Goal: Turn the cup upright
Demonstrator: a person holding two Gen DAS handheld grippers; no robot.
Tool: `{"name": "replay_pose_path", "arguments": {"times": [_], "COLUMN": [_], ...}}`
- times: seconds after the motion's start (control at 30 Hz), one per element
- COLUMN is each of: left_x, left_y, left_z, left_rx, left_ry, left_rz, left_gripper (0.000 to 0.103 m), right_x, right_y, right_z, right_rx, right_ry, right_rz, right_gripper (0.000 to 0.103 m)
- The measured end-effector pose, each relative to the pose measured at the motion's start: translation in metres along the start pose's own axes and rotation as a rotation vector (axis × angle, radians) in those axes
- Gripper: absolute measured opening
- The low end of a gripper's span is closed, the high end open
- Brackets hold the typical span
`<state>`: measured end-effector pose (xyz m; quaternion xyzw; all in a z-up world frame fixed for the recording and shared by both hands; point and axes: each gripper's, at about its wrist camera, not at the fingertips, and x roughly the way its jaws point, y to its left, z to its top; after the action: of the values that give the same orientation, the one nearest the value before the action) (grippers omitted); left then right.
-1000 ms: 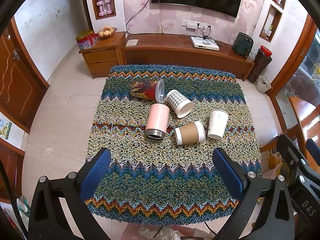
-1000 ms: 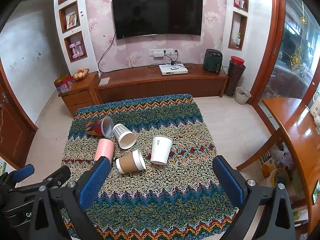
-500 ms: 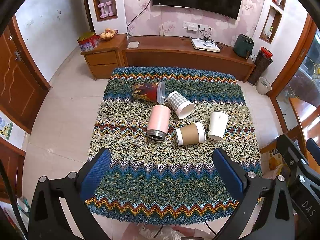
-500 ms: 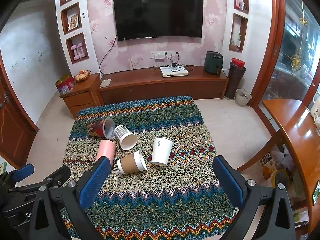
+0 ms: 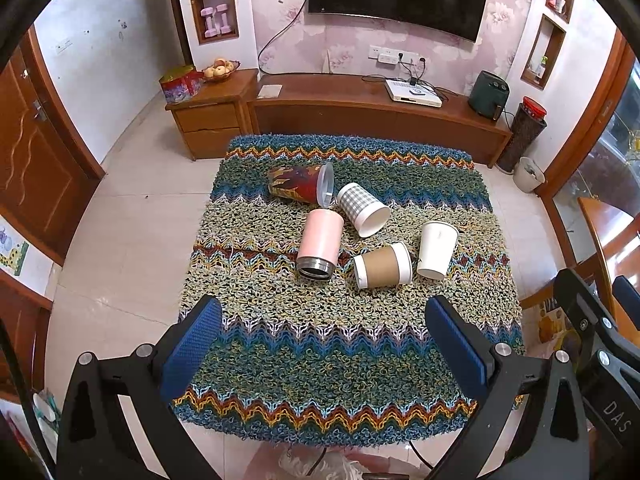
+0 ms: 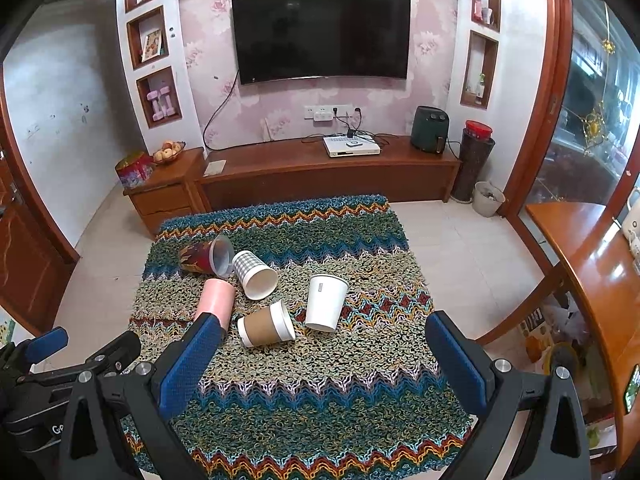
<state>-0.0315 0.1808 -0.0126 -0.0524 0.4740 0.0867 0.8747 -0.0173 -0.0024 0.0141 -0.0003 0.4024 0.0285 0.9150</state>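
Several cups lie on a table covered with a zigzag woven cloth [image 5: 340, 360]. A red patterned tumbler [image 5: 298, 183], a pink steel tumbler [image 5: 320, 236], a checked paper cup [image 5: 362, 208] and a brown-sleeved paper cup [image 5: 382, 266] lie on their sides. A white paper cup [image 5: 436, 250] stands upside down; it also shows in the right wrist view [image 6: 325, 302]. My left gripper [image 5: 324, 350] is open and empty, above the table's near part. My right gripper [image 6: 324, 358] is open and empty, near the brown cup [image 6: 266, 326].
A wooden TV cabinet [image 6: 320, 168] with a set-top box and a dark green appliance runs along the far wall. A wooden table edge [image 6: 592, 264] stands to the right. A waste bin [image 6: 486, 198] sits on the tiled floor.
Both grippers have drawn back and up a little, so the table looks slightly further away. The cups have not moved.
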Motion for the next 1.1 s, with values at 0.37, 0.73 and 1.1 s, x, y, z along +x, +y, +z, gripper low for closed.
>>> {"name": "replay_pose_path", "arguments": {"times": [0.37,0.73,1.1], "left_x": [0.001,0.033,0.072], "left_y": [0.001,0.019,0.039], "left_z": [-0.001,-0.003,0.000], "left_rx": [-0.003,-0.034,-0.056], "left_ry": [-0.006,0.045,0.112], "left_rz": [0.004,0.017,0.031], "left_gripper": [0.102,0.102,0.102], "right_x": [0.000,0.027,0.067], "right_y": [0.004,0.009,0.029], "right_z": [-0.002,-0.005,-0.009], "right_rx": [-0.011,0.005,-0.019], "right_ry": [0.002,0.067,0.150], "right_rz": [0.005,-0.003,0.004], "right_gripper": [0.102,0.102,0.099]}}
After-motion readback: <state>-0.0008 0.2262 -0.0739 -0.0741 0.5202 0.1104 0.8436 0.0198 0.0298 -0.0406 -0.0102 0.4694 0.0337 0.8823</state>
